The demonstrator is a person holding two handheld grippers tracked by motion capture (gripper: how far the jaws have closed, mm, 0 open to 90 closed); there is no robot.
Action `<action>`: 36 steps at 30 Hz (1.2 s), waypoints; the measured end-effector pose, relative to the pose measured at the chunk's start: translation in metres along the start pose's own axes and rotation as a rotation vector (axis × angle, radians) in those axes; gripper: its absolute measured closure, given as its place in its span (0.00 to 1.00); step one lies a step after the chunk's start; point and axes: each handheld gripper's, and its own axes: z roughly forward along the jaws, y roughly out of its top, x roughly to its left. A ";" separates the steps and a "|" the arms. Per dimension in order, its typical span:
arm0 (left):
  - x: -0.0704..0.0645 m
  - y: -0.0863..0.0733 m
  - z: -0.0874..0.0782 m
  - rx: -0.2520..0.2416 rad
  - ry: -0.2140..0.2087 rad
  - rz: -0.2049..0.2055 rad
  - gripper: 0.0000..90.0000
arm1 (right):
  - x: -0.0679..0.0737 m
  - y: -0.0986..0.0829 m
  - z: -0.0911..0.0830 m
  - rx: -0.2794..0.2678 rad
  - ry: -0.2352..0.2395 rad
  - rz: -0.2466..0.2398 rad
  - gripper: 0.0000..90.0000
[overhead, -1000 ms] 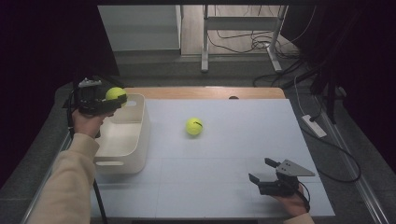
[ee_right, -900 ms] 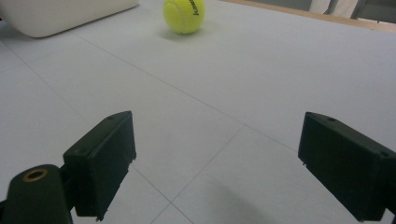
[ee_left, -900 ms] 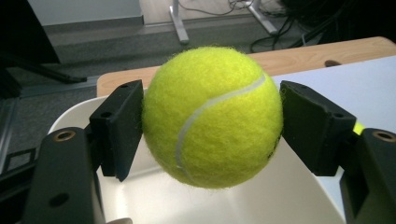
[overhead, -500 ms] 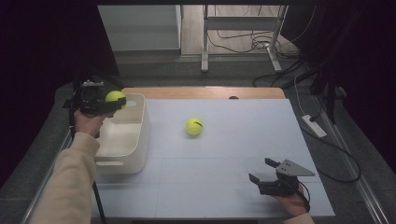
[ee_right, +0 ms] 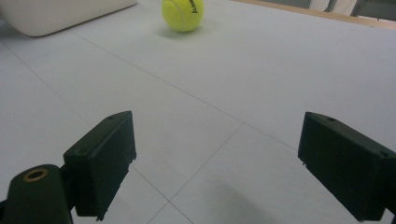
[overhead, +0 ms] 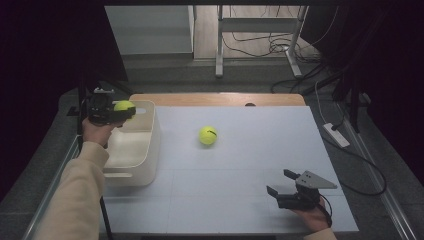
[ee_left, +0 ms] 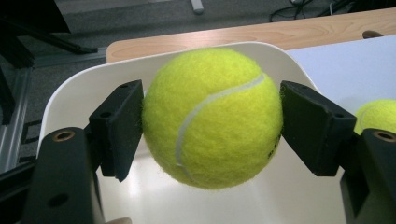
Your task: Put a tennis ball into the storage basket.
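We are holding a yellow tennis ball [ee_left: 212, 116] in the left gripper [overhead: 116, 111], its two black jaws pressing on either side of the ball. We are keeping it above the far end of the white bin [overhead: 131, 169], over the bin's open inside; in the left gripper view the bin's curved rim [ee_left: 88, 79] is showing behind the ball and its pale floor below. The bin is sitting at the left edge of the white table top [overhead: 250, 200].

A second tennis ball [overhead: 208, 135] is lying on the table top, apart from the bin, toward the middle. In the right gripper view this ball [ee_right: 182, 14] is resting well ahead of the jaws.

We are resting the right gripper [overhead: 281, 183] low at the near right of the table, jaws standing wide apart with nothing between them.
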 end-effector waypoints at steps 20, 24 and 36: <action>-0.015 0.002 -0.029 -0.116 -0.132 -0.012 0.11 | 0.001 0.000 -0.001 -0.001 -0.002 -0.004 0.12; -0.017 0.000 -0.032 -0.123 -0.190 -0.011 0.11 | 0.000 0.000 -0.001 -0.002 -0.003 -0.002 0.12; -0.032 -0.011 -0.042 -0.167 -0.311 0.049 0.11 | -0.002 0.002 0.000 -0.011 -0.005 0.014 0.12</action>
